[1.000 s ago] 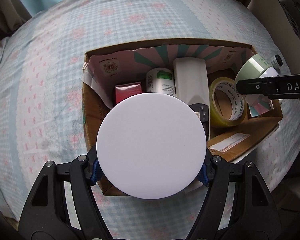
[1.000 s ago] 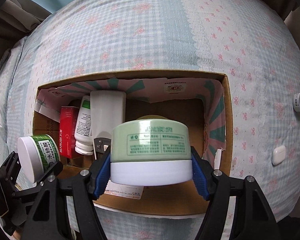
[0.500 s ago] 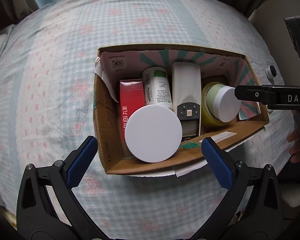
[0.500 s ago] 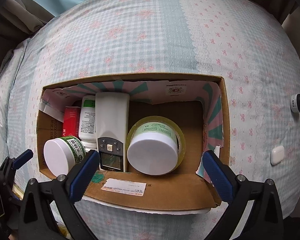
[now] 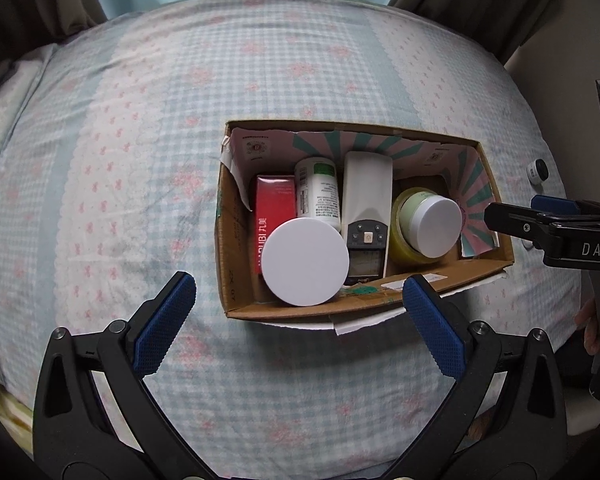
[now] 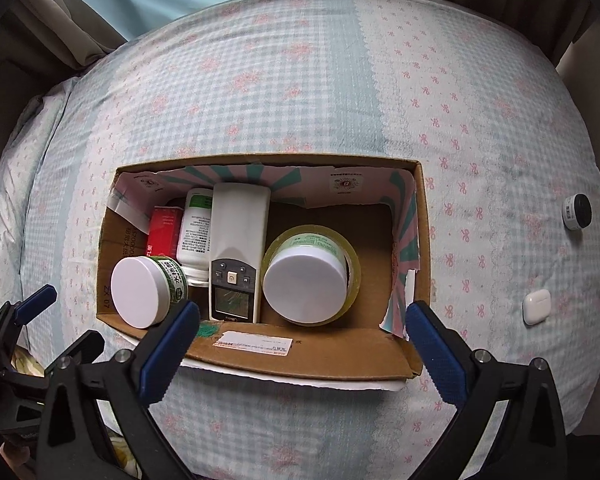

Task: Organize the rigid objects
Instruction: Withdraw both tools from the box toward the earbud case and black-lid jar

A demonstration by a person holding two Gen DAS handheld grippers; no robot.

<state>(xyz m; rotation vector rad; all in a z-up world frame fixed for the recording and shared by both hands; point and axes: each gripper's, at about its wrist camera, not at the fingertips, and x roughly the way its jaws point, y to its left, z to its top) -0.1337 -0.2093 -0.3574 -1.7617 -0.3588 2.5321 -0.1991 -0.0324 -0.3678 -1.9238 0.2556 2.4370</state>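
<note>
While both claws hang empty above the bed, the step in hand looks like a retreat from the cardboard box, and the sound way to do it is to lift clear without clipping the near flap, then turn toward whatever lies loose outside the box.

Inside the box, the white-lidded jar with the green label sits at the near left corner, against a red carton and a white bottle. A remote control lies along the middle. Right of it, the pale green jar stands inside a roll of yellow tape (a snug nest, so it should not roll).

Outside the box, to its right on the bedspread, a white earbud case and a small black-and-white cylinder remain; they are likely next.

The left claw is released, jaws spread wide, poised over the box's near left edge. The right claw is likewise spread and holds nothing, centred over the near wall, pointing down at the box.
</note>
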